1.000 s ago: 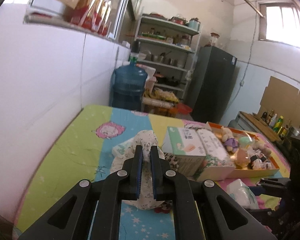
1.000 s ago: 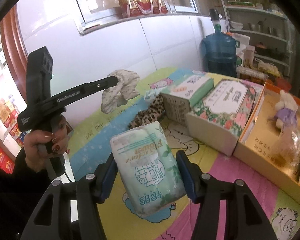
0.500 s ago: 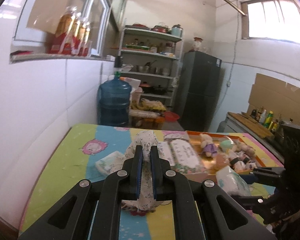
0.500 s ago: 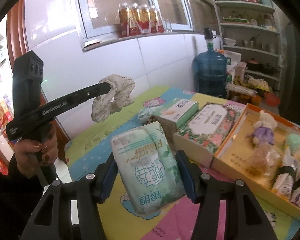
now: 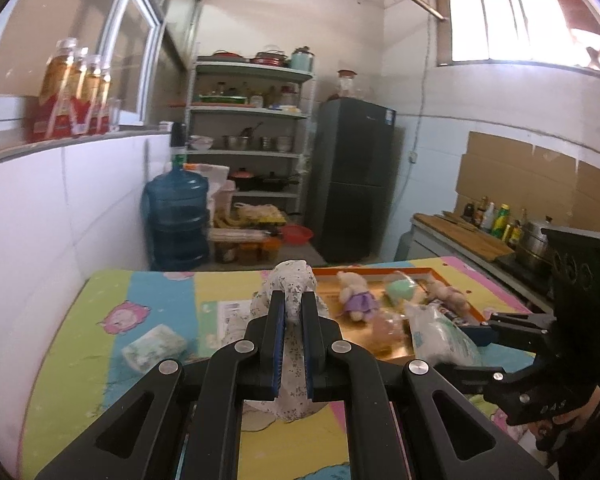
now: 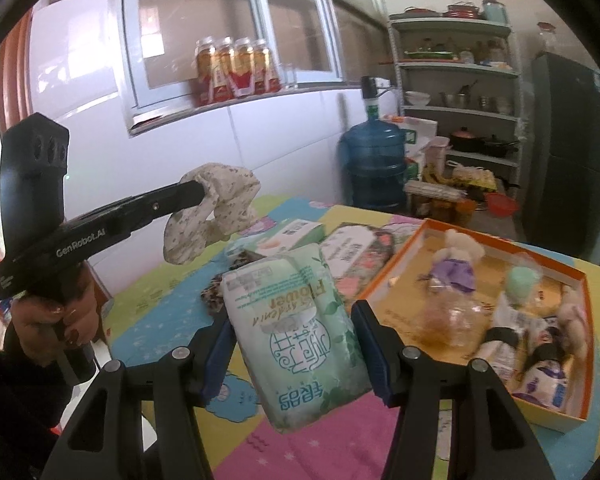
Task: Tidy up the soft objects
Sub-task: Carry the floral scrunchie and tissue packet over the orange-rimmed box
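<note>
Soft floral-print cloth scrunchie, cream with small dark sprigs, pinched tight between the closed jaws of the left gripper in the left wrist view, hanging in the air above the cartoon-print tabletop. Raised since a second ago and swung toward the orange-rimmed cardboard tray, now straight ahead rather than off to the side; likely a carry toward that tray. Small white-green tissue pack left lying on the tabletop. Boxes behind the scrunchie mostly hidden by cloth and jaws; plush toys in the tray blurred.

Pale green plastic tissue packet, seen from the right wrist, clamped by its sides in the right gripper, jaws set wide around it, held clear of the tabletop. Also lifted higher than before, with the tray closer on the right. Scrunchie visible at upper left, held aloft by the left gripper, a hand on its handle. Leopard-print item half covered by the packet; tray contents smeared, hard to name.
</note>
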`<state>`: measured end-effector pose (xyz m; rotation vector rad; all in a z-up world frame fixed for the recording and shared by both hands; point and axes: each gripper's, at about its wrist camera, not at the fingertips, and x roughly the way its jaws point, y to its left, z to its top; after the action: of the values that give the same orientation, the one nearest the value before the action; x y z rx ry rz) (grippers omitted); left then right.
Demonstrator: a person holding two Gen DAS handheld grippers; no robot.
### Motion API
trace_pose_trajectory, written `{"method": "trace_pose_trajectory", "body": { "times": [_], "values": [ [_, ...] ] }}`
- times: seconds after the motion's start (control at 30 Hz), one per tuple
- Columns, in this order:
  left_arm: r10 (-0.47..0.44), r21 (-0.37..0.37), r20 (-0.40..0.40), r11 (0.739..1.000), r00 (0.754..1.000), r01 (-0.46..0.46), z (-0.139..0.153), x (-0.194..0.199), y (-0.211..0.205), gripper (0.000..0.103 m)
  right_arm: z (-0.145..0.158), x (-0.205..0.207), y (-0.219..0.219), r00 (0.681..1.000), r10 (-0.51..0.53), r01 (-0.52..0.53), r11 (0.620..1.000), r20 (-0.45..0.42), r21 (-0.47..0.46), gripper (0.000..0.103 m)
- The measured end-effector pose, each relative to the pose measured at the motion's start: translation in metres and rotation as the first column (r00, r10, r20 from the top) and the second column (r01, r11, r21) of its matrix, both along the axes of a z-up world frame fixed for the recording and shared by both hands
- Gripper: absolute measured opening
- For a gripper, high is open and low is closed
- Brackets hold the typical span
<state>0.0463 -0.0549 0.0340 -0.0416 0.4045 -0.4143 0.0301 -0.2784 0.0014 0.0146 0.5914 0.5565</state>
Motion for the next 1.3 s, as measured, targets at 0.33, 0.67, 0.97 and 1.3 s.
{"method": "trace_pose_trajectory", "body": {
  "times": [0.33,0.67,0.97,1.3],
  "values": [
    [-0.075,0.016,0.005,0.997,0.997,0.075,0.006,0.010,-0.045,0.007,0.007,-0.001,-0.043,0.996,-0.090,0.090,0.996,0.028,0.001,0.058],
    [-0.137,0.021,0.004,0.990,0.991,0.137,0.010,0.027,-0.095,0.007,0.009,0.008,-0.091,0.983,-0.178,0.177,0.984,0.049,0.011,0.058],
    [-0.180,0.045,0.013,0.983,0.984,0.179,0.011,0.049,-0.144,0.007,0.009,0.026,-0.133,0.968,-0.246,0.245,0.969,0.056,0.018,0.058],
    [-0.209,0.075,-0.024,0.975,0.978,0.210,0.001,0.084,-0.192,0.007,-0.001,0.054,-0.155,0.963,-0.264,0.266,0.964,0.054,-0.031,0.058]
  ]
}}
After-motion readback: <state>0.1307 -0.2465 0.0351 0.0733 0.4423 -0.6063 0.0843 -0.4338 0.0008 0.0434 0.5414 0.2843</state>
